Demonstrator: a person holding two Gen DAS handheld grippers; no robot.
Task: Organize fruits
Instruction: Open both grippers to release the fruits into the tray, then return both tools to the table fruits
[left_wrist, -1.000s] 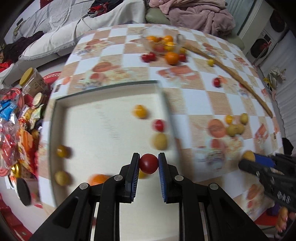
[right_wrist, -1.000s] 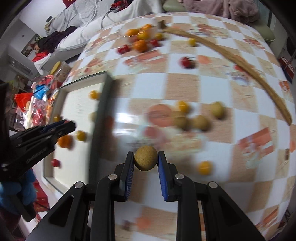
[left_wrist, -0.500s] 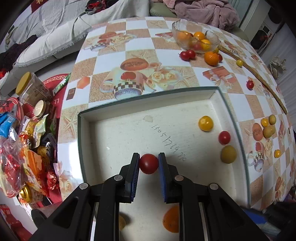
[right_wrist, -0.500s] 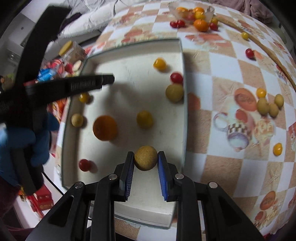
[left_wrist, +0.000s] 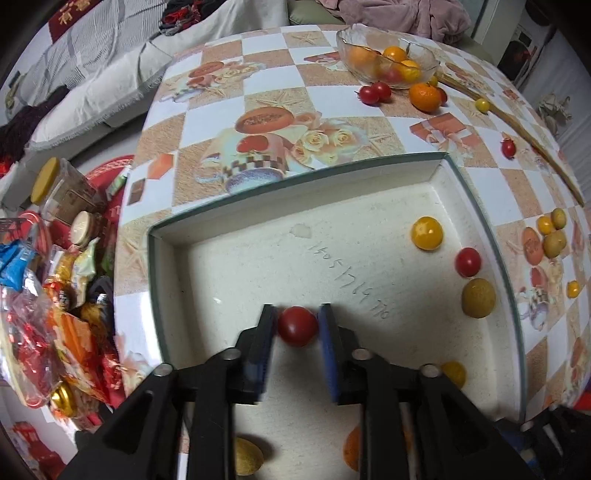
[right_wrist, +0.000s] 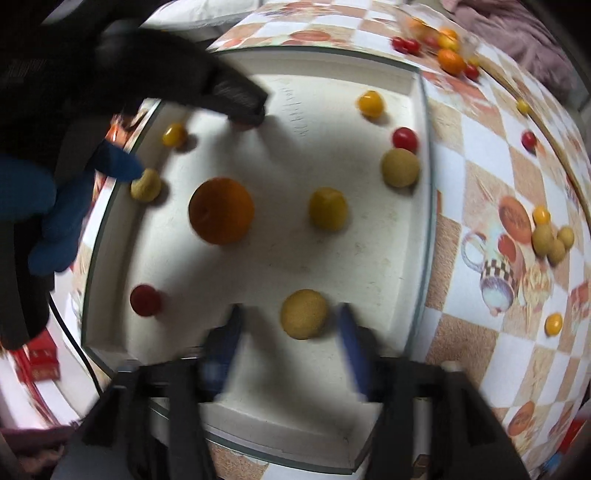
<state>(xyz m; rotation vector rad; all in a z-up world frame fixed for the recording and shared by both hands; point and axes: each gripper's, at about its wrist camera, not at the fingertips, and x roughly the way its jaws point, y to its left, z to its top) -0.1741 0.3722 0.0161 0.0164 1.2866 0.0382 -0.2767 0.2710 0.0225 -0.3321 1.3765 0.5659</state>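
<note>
A white tray with a dark rim lies on the checkered table and holds several fruits. In the left wrist view my left gripper sits low over the tray floor with a red cherry tomato between its pads; small gaps show beside the fruit. In the right wrist view my right gripper is open wide over the tray's near end, and a tan round fruit lies free between its fingers. The left gripper also shows in the right wrist view, reaching in from the left.
In the tray lie an orange, a yellow fruit, a tan fruit and cherry tomatoes. A glass bowl of fruit stands at the table's far side with loose fruit around it. Snack packets lie off the left edge.
My right gripper has opened and let go of the tan fruit onto the tray floor. My left gripper has dropped lower into the tray and its jaws have parted slightly around the tomato.
</note>
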